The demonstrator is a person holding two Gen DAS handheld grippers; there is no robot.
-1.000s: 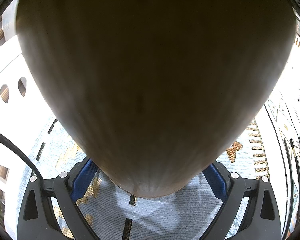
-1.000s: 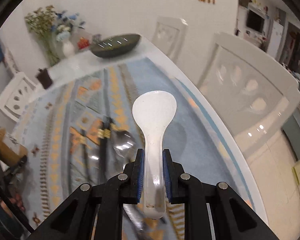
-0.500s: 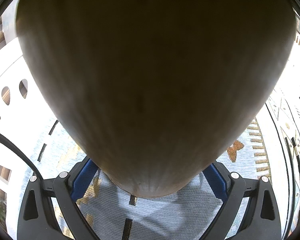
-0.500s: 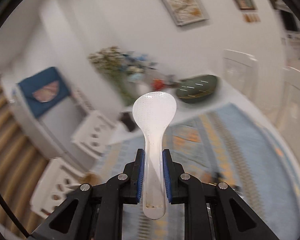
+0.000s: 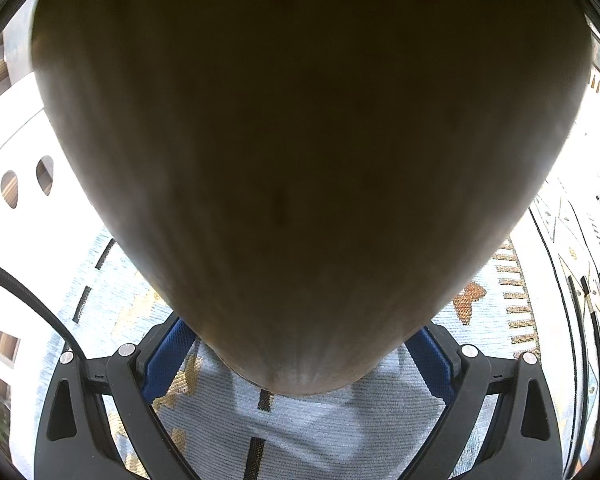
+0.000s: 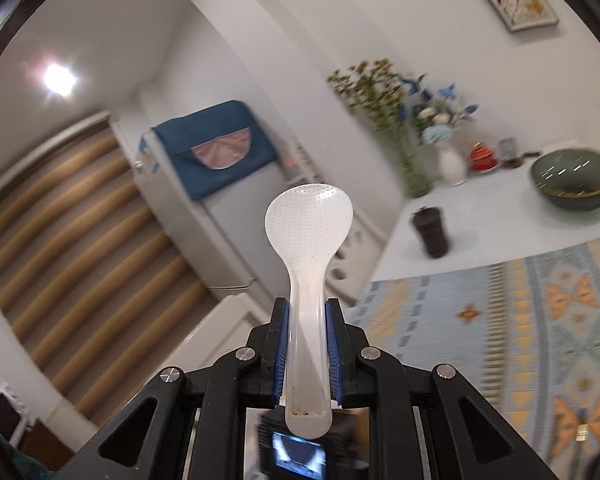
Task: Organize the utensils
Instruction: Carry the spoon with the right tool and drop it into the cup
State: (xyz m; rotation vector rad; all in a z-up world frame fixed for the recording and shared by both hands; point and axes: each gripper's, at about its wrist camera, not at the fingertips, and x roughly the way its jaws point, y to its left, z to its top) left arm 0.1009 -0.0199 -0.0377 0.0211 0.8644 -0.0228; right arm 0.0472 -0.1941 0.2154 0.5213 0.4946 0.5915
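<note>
A white plastic rice paddle point(image 6: 309, 224) sticks forward out of my right gripper point(image 6: 307, 308), whose blue pads are shut on its handle; it is held up in the air, off the table's left end. In the left wrist view a large rounded brown wooden object point(image 5: 300, 160) fills most of the picture. My left gripper point(image 5: 300, 360) holds it by its narrow lower end, blue pads against both sides. Black chopsticks point(image 5: 580, 312) lie on the patterned mat point(image 5: 308, 432) at the far right.
The mat point(image 6: 520, 320) covers the white table. At its far end stand a dark green bowl point(image 6: 572, 180), a vase of flowers point(image 6: 452, 164) and a dark cup point(image 6: 432, 232). A fridge point(image 6: 220, 200) under a blue cover stands beyond. A white chair point(image 5: 16, 184) is at the left.
My right gripper has swung up and to the left with the paddle, off the mat and its utensils toward the fridge side. The left gripper and its wooden object have not moved.
</note>
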